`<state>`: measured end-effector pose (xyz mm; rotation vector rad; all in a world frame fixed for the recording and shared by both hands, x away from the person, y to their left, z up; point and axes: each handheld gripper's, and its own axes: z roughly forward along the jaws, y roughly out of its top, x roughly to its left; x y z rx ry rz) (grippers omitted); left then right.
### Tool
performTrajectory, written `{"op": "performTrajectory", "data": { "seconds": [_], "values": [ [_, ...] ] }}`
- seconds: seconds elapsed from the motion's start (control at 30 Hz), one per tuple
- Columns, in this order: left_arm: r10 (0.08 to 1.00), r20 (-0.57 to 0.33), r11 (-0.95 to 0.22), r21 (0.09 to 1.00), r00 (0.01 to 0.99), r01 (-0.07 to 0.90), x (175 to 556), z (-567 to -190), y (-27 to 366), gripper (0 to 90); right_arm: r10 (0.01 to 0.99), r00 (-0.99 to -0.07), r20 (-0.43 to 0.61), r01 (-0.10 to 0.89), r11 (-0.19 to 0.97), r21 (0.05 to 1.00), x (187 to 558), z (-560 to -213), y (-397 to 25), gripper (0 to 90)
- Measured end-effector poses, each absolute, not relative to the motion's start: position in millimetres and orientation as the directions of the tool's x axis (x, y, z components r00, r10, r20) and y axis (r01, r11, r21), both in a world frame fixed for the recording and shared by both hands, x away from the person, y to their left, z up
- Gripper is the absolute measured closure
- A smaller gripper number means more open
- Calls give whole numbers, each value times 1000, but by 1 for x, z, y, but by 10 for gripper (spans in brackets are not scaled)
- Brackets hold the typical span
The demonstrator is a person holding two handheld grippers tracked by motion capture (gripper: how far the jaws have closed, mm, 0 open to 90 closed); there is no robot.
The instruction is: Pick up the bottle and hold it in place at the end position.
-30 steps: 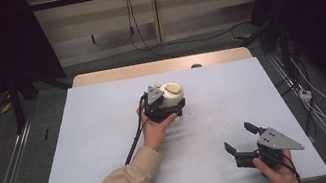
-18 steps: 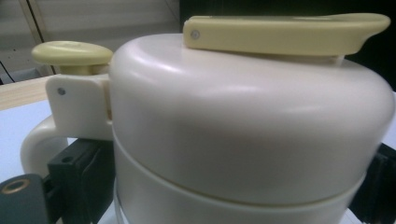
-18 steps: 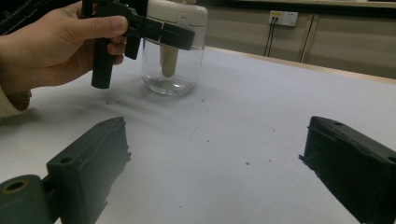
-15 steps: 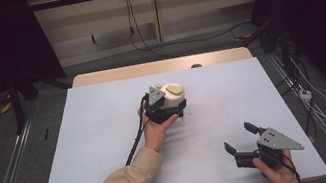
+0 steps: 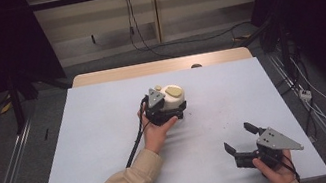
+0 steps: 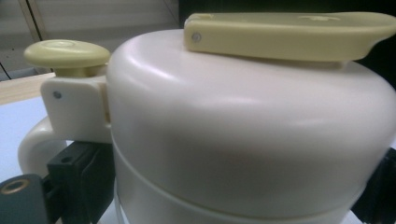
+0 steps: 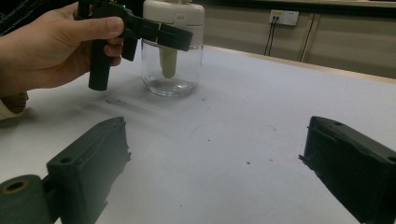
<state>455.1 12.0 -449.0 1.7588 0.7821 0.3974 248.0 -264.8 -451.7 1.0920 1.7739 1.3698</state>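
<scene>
A clear glass jar (image 7: 172,70) with a cream-white lid (image 5: 171,96) stands upright at the middle of the white table (image 5: 92,134). The lid carries a pale yellow lever (image 6: 289,29) and a round yellow knob (image 6: 66,52). My left gripper (image 5: 168,107) is shut on the lid (image 6: 233,121), one black jaw on each side, and a hand (image 7: 46,46) holds it. My right gripper (image 5: 239,137) rests low near the front right of the table, open, with bare table between its jaws (image 7: 224,177).
The left gripper's black cable (image 5: 134,142) trails back along the forearm. A wooden strip (image 5: 161,66) borders the table's far edge, with a small dark object (image 5: 195,66) on it. Metal rails and floor cables run along both sides.
</scene>
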Motion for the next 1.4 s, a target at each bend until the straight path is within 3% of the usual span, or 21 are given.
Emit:
{"op": "performTrajectory", "data": {
  "seconds": [0.57, 1.4],
  "values": [
    [667, -107, -161, 946, 738, 283, 450, -455, 18, 56, 893, -451, 1, 253, 126, 959, 253, -451, -262, 48],
    [670, -97, -151, 953, 736, 263, 448, -458, 18, 55, 883, -463, 78, 339, 95, 936, 307, -438, -235, 38]
  ]
}}
